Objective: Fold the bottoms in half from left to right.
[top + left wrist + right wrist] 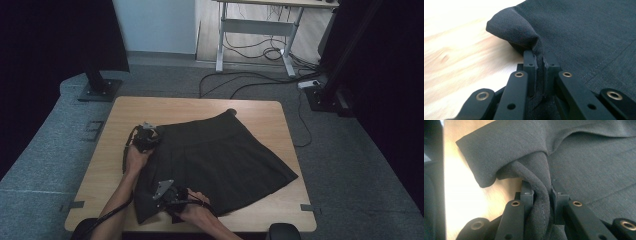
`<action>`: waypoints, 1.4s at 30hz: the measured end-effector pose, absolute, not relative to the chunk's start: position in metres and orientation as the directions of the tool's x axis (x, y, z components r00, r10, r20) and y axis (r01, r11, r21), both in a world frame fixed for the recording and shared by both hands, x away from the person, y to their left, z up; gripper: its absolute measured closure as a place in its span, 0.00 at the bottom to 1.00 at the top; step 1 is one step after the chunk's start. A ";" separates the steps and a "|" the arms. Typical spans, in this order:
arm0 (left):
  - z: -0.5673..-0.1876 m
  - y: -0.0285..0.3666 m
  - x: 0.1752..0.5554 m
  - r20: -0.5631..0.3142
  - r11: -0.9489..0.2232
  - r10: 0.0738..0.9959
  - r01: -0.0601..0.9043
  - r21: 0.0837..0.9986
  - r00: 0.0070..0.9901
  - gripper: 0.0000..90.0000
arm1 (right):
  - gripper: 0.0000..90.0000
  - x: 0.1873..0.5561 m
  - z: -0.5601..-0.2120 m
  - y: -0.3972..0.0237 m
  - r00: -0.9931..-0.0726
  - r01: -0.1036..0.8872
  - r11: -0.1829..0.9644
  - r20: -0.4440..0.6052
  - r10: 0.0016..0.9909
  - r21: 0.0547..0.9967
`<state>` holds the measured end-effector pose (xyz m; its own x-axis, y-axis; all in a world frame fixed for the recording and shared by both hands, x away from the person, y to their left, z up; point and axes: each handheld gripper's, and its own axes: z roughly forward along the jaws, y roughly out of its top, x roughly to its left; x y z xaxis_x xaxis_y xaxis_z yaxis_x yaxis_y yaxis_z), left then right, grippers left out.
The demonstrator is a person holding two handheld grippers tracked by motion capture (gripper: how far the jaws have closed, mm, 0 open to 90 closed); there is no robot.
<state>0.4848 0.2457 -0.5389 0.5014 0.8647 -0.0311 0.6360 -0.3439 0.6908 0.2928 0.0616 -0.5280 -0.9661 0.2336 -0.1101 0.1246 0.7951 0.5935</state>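
Dark charcoal woven fabric, a pleated skirt (220, 160), is lying spread across the light wooden table (200, 107) in the high view, waistband toward the far side, hem fanning toward the near right corner. Left gripper (150, 136), black with a grey three-cornered plate, is sitting at the skirt's far left corner, with the person's left hand (134, 159) wrapping its body. Right gripper (169, 191) is resting on the near left corner of the skirt, with the right hand (197, 212) behind it. Jaw state is not readable from this height.

Left gripper view: left gripper (541, 58) is pinching a fold of the skirt (584, 32). Jaws are pressing together on the cloth, which is running down between them as a thin ridge. Ahead of the tips and to their left, the corner of the fabric is bulging up into a rounded pocket; to the right of the jaws the cloth is lying flat with a stitched seam. Pale table (456, 62) is showing left of the jaws.

Right gripper view: right gripper (541, 186) is clamping a thicker twisted roll of the skirt (594, 170). Jaws are closing on this bunch, which is rising from between them and spreading ahead. A hemmed flap is hanging left of the tips above the table (469, 202).
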 end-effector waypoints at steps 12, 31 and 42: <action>-0.540 0.303 0.456 -0.088 -0.273 0.885 0.662 0.698 0.457 0.92 | 0.83 0.282 -0.530 0.116 -0.991 0.077 0.776 -0.038 0.129 0.626; -0.510 0.302 0.458 -0.154 -0.192 0.902 0.695 0.693 0.404 0.94 | 0.85 0.285 -0.505 0.094 -0.992 0.094 0.727 0.004 0.125 0.680; -0.443 0.254 0.468 -0.160 -0.214 0.853 0.614 0.760 0.496 0.94 | 0.86 0.288 -0.452 0.029 -0.977 0.103 0.654 -0.049 0.209 0.749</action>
